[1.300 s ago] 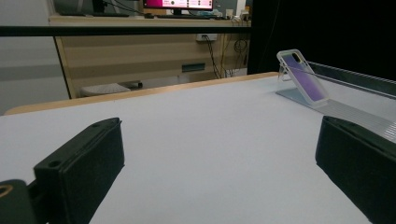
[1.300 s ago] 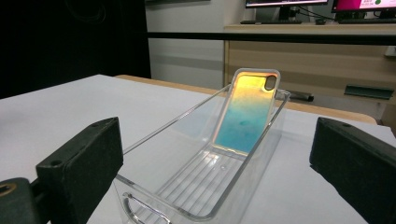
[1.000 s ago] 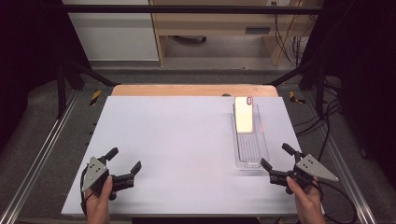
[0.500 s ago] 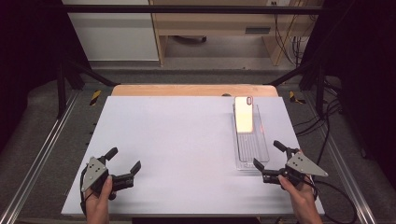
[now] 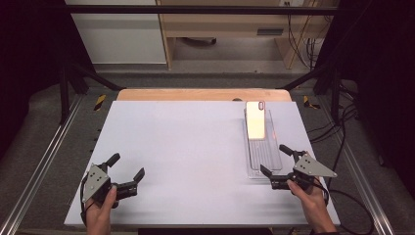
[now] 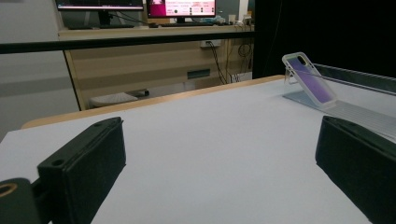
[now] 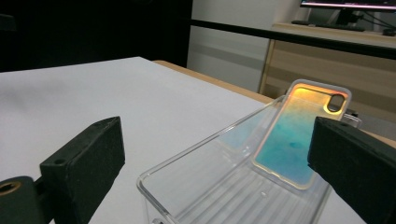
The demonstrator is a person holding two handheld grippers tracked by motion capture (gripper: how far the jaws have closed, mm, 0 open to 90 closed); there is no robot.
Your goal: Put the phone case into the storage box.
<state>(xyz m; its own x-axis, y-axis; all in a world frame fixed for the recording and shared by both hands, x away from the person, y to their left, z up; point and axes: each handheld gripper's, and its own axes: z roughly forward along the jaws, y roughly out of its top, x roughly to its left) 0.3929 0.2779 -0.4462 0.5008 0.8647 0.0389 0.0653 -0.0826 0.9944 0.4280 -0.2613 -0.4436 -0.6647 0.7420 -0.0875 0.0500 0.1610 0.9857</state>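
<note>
A phone case with an iridescent back (image 5: 256,120) (image 7: 294,135) (image 6: 309,78) leans tilted in the far end of a long clear plastic tray (image 5: 263,152) (image 7: 219,186) at the table's right. My right gripper (image 5: 278,160) (image 7: 210,172) stands open at the tray's near end, its jaws either side of that end and nothing gripped. At the front left, my left gripper (image 5: 127,167) (image 6: 224,172) rests open on the white table top (image 5: 186,147), far from the tray, with bare surface between its jaws.
A wooden strip (image 5: 200,94) edges the table's far side. Metal rails (image 5: 44,161) run along both sides, and cables (image 5: 342,137) trail at the right. Beyond stand a wooden desk (image 6: 154,60) and monitors (image 6: 182,8).
My right gripper has moved left and slightly forward, up to the near end of the clear tray. The left gripper has stayed put.
</note>
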